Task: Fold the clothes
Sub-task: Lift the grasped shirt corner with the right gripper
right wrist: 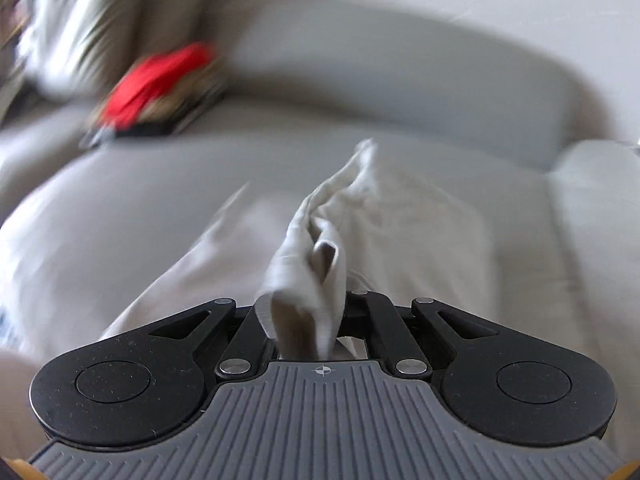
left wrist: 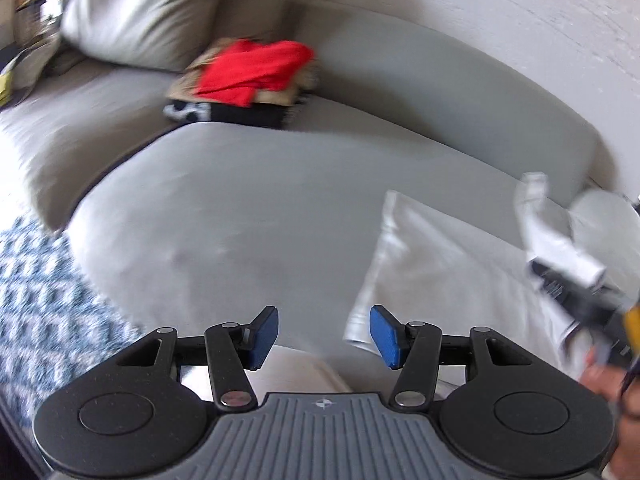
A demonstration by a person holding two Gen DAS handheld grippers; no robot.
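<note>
A white garment (left wrist: 440, 264) lies on the grey sofa seat (left wrist: 248, 216), at the right in the left wrist view. My left gripper (left wrist: 324, 336) is open and empty, its blue pads (left wrist: 264, 336) just left of the garment's near corner. My right gripper (right wrist: 308, 320) is shut on a bunched fold of the white garment (right wrist: 320, 248), lifting it off the seat; its fingertips are hidden by the cloth. It also shows in the left wrist view (left wrist: 568, 276), at the right edge with the cloth in it.
A stack of folded clothes with a red piece on top (left wrist: 252, 72) sits at the back of the seat (right wrist: 156, 80). Cushions (left wrist: 152, 8) lean at the back left. A blue patterned rug (left wrist: 40, 300) lies below the sofa's left edge.
</note>
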